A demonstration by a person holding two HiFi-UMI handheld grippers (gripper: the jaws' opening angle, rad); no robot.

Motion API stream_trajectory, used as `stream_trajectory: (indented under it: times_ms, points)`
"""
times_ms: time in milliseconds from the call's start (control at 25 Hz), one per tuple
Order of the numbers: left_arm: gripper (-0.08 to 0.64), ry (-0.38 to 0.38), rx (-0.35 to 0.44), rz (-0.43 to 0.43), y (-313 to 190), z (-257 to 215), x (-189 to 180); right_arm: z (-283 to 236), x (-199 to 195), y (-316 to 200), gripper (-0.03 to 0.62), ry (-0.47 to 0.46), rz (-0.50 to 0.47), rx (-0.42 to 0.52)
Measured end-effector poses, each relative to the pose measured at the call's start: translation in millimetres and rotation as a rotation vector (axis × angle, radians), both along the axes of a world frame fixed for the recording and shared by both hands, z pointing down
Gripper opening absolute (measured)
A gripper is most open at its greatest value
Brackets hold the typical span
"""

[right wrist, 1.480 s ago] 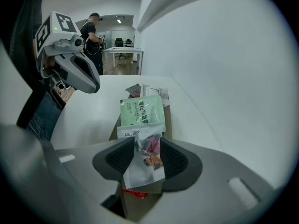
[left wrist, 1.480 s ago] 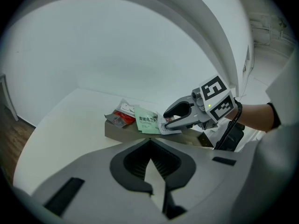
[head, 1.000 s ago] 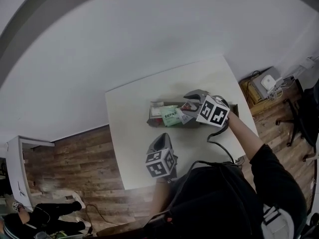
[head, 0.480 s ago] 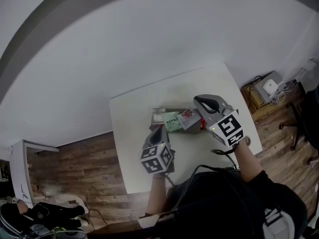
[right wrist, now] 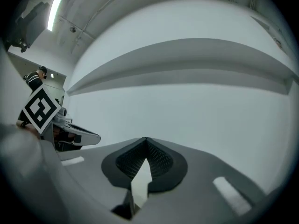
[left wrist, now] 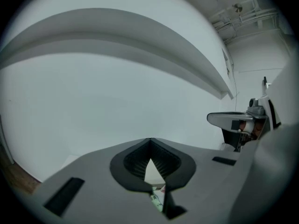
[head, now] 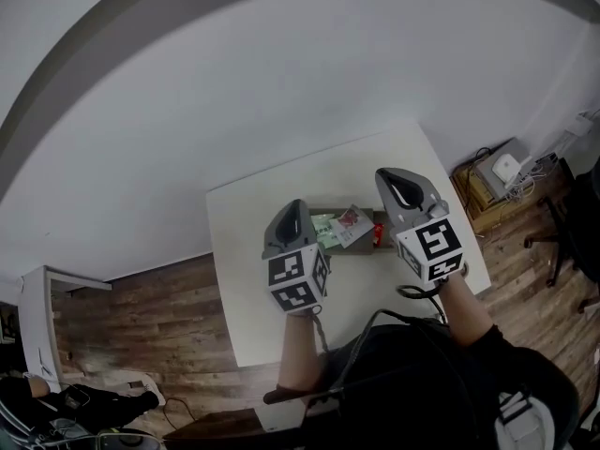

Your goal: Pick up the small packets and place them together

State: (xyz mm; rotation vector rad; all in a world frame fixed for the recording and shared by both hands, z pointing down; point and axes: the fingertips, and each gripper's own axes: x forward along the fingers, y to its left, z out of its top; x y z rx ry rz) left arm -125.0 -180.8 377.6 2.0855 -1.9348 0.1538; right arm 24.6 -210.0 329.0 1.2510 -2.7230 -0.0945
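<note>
At table (head: 234, 279) middle: packets (head: 343, 225) clustered, well inside visible edges

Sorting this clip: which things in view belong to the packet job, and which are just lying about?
Job:
- small packets lying in the dark tray
- left tongs, shut and empty
- right tongs, jaws just closed with nothing between them

Lying about:
- white device off to the right of the table
- office chair at the right edge
</note>
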Motion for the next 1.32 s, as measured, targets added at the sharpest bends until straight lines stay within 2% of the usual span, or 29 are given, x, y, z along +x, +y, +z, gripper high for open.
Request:
stream_trajectory:
  times_ms: [240,1320]
  points:
    - [-0.003,-0.009,0.037,-0.010,3.8,-12.7,0.8,-10.1,2.9,2.2,0.000,0.008,0.034,0.046]
    - [-0.002,0.006,0.031,-0.021,2.3,-8.0,-1.9,-1.7,-3.8,1.6,0.000,0.024,0.010,0.036]
